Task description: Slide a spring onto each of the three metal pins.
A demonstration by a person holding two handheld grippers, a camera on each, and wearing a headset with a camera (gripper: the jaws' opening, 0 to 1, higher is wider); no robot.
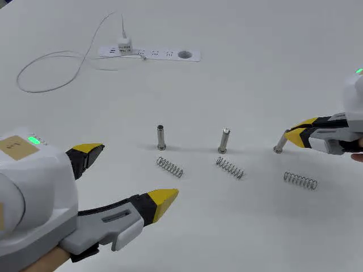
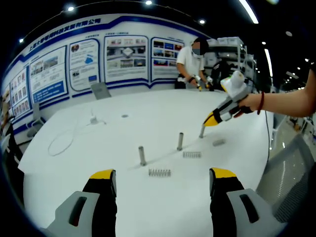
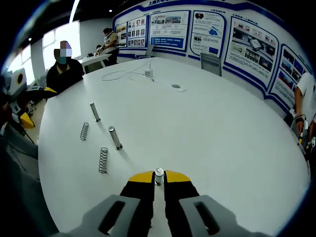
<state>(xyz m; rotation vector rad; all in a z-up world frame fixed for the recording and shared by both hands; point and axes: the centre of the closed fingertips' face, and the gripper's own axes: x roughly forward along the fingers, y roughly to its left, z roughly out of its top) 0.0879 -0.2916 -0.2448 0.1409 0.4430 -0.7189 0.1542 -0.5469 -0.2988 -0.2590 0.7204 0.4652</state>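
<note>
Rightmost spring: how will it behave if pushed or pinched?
The rightmost spring lies on its side on the smooth white table, so a sideways nudge would probably roll it. Its thin, open coils suggest it is light and would likely squash or bend under a hard pinch.

A: Any lettering legible?
B: None I can read. Wall banner point(image 2: 64, 35), left gripper view: a row of blue characters, too small and bent to make out.
A: The poster panels?
B: Poster panels point(image 2: 126, 57) have blue headings and blocks of text, all blurred. Same in the right gripper view point(image 3: 170, 28).
A: Anything on the bench?
B: Power strip point(image 1: 150, 54), head view: small dark marks by the sockets, illegible. Plug adapter point(image 1: 124, 44) on it: faint print, illegible. Tan sticker point(image 1: 17, 148) on the left gripper point(image 1: 130, 173) housing: a faint mark, cannot tell what.
</note>
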